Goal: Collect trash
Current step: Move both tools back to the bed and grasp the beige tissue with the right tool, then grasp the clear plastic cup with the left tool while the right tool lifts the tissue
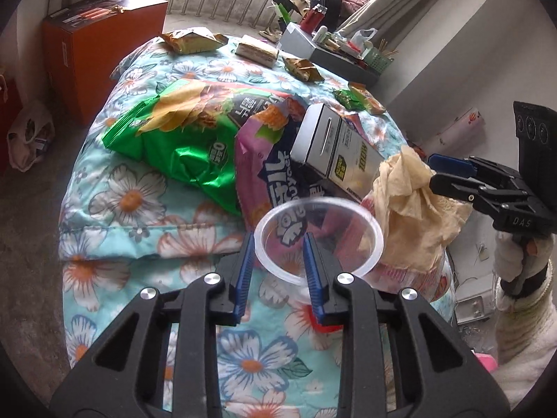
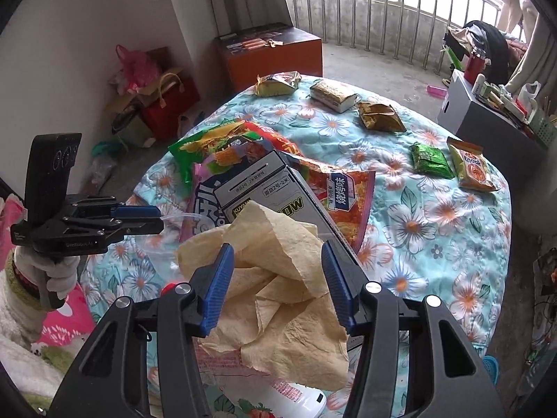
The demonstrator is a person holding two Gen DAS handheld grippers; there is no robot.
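The left gripper point(image 1: 276, 244) is reaching over the near rim of a clear plastic lid point(image 1: 318, 237). One finger is sitting inside the ring and one outside, but I cannot tell if they are pinching the rim. The lid is lying on the flowery quilt point(image 1: 139, 205), right beside a crumpled yellow paper point(image 2: 278, 278) and against the pile of snack bags point(image 1: 181, 139). The lid looks very light, thin, bendy and slippery, so the rim is the best spot to hold.

The right gripper point(image 2: 276, 268) is standing apart around the paper, with soft folds between its fingers but not squeezed. The paper looks soft and light, so grabbing the thick, bunched middle should work best.
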